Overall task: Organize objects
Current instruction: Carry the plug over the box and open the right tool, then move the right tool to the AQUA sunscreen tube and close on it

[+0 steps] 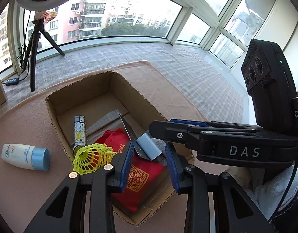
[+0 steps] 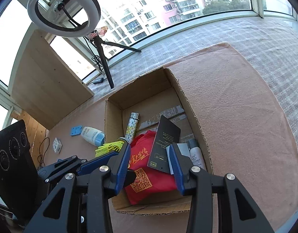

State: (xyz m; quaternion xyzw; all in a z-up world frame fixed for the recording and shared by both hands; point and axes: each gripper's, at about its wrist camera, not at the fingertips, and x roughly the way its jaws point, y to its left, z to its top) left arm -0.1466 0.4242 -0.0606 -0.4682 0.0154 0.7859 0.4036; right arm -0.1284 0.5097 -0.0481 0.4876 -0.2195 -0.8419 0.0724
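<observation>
Two views, both looking down into the same cardboard box on the pink cloth.

Left wrist view: the left gripper hangs over the box's near end with its blue fingers spread wide and nothing between them. Directly beyond the gap lie a red pouch with a QR print, a pale blue block and a dark card leaning on edge. A patterned lighter lies along the box's left wall, and a yellow shuttlecock sits at the box's near-left corner, just left of the left finger. Outside the box, well to the left on the cloth, a white bottle with a blue cap lies on its side, long axis running left to right, cap towards the box. The right gripper reaches in from the right, its tips above the blue block; how far apart its fingers stand cannot be told from here.

Right wrist view: the right gripper is also open wide and empty, the card and pouch showing through the gap. The bottle lies left of the box wall, beyond the left gripper.

Judging by this, the bottle is the main thing yet to go in, and the left hand is nearer; its fingers would need to swing left and close across the bottle's short width.
</observation>
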